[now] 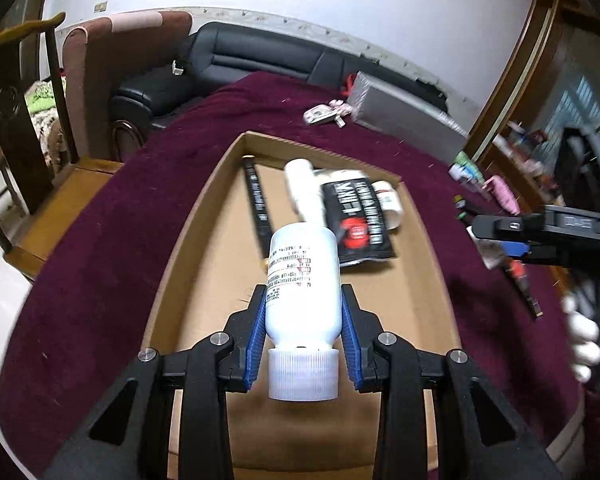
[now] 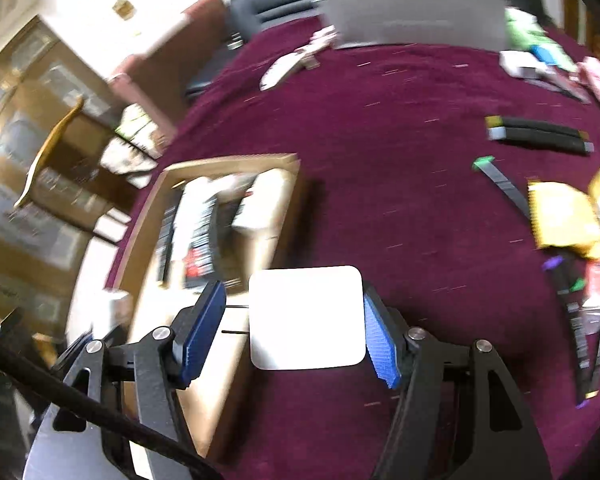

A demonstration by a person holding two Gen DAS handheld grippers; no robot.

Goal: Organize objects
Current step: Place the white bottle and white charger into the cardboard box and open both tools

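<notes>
Both grippers loaded, heading for cardboard tray [image 1: 204, 216].
L gripper [image 1: 304, 344] clamps white bottle [image 1: 304, 280] over tray for drop; R gripper [image 2: 296, 320], jaws wide-ish, holds white square item [image 2: 306, 318] w/ only 1 pad clearly touching.

White bottle [image 1: 303, 284], printed label, ribbed cap toward camera, held lengthwise above cardboard box [image 1: 204, 216]. Inside: black sachet [image 1: 358, 220], white tubes, black strip. White rounded-square object [image 2: 306, 317], blown-out, over maroon cloth.
</notes>
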